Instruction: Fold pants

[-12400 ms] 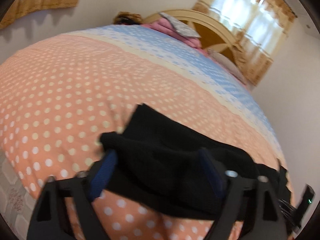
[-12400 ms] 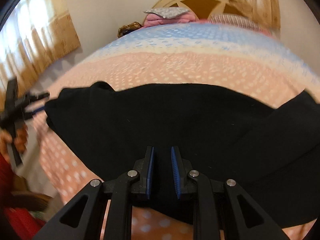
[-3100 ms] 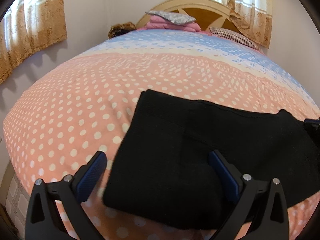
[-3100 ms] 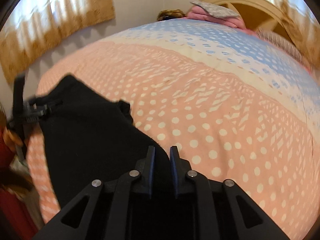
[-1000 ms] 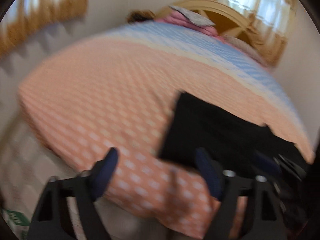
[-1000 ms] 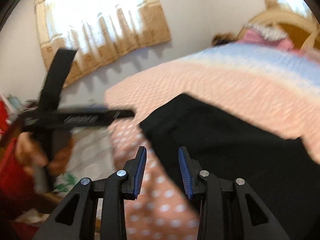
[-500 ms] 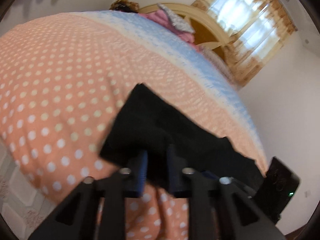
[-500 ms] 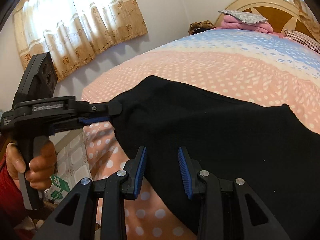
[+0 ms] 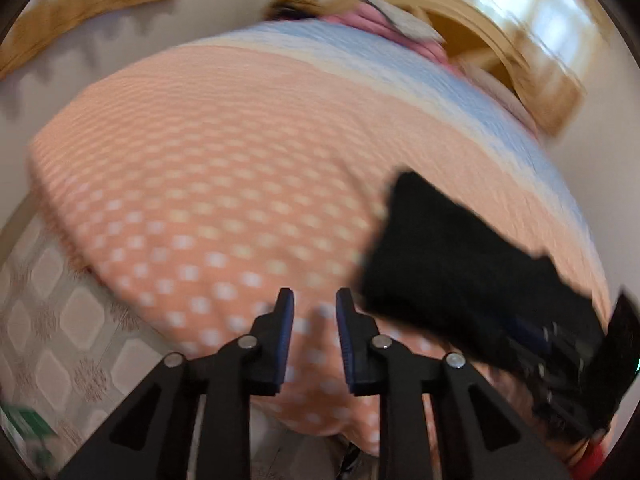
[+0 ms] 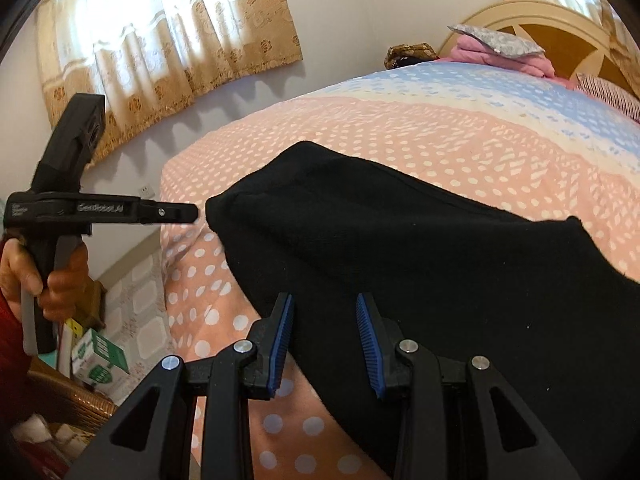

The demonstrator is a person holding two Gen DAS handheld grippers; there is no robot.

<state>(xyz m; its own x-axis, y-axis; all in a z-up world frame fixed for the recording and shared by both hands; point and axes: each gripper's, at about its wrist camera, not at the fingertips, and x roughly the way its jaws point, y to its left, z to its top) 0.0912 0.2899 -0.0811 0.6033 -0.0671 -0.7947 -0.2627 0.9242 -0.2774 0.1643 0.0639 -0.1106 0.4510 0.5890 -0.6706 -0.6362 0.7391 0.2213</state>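
Note:
Black pants (image 10: pixel 440 260) lie folded into a flat stack on the polka-dot bedspread (image 10: pixel 420 136), near its front corner. My left gripper (image 9: pixel 314 296) hovers over bare bedspread left of the pants (image 9: pixel 452 264); its jaws are opening and nothing is between them. Seen from the right wrist, the left gripper (image 10: pixel 188 213) stops just short of the pants' left corner, held by a hand (image 10: pixel 60 276). My right gripper (image 10: pixel 324 300) stands open above the stack's near edge, with no cloth pinched. In the left wrist view the right gripper (image 9: pixel 532 336) is a blur at the pants' right end.
A wooden headboard (image 10: pixel 552 20), a pink folded pile (image 10: pixel 500 56) and a grey pillow sit at the bed's far end. Curtains (image 10: pixel 160 40) hang on the left wall. Tiled floor (image 9: pixel 60 320), a green-white box (image 10: pixel 100 356) and wicker furniture lie beyond the bed's left edge.
Half a second ago my left gripper was shut on the pants' left corner. It has let go, parted its jaws slightly and drawn back to the left. The right gripper has stayed put.

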